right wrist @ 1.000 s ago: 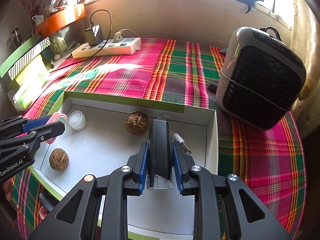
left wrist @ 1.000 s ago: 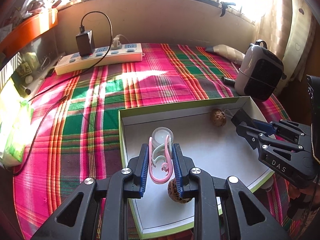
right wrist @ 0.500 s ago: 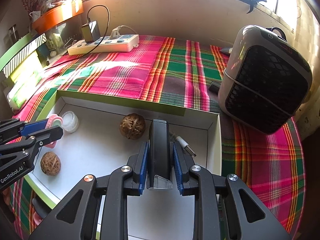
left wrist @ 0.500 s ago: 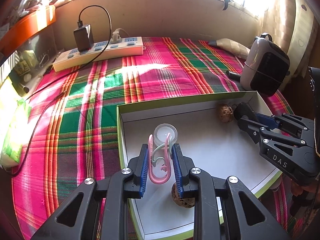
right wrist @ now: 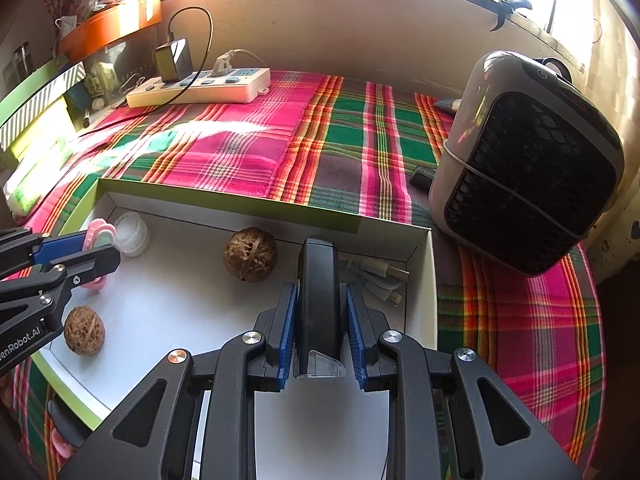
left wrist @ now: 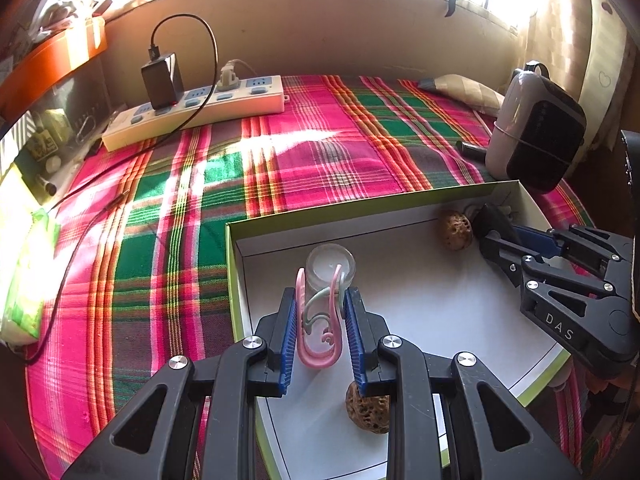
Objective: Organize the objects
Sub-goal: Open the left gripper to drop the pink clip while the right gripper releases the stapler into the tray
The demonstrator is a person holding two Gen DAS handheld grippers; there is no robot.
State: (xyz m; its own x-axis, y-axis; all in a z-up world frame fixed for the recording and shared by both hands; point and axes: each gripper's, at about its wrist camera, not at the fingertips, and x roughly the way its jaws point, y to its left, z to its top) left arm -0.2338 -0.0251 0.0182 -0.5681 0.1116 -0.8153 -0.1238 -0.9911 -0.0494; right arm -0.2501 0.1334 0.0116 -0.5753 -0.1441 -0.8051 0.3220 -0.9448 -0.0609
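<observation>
Before you, the plaid cloth (left wrist: 328, 160) bears a green-rimmed box (left wrist: 230, 248), a white power strip (left wrist: 208, 108), a grey heater (right wrist: 532, 160), a green packet (left wrist: 24, 280) and a black cable (left wrist: 80, 216).

Box (left wrist: 400, 300) on cloth (left wrist: 320, 152), heater (right wrist: 528, 160) at right.
In box: two walnuts (right wrist: 250, 254), jar (right wrist: 132, 234) at left, cable (right wrist: 380, 276) in the far right corner; power strip (left wrist: 196, 110) behind.

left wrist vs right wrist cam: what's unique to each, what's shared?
Left wrist only: the left tongs seen head-on, shut on pink plastic hooks.

Right wrist only: the right tongs head-on, shut on a black bar-shaped device; white USB cable plugs in the box corner.

Both: white green-edged box, two brown walnuts, clear round jar, white power strip, grey-black heater.
</observation>
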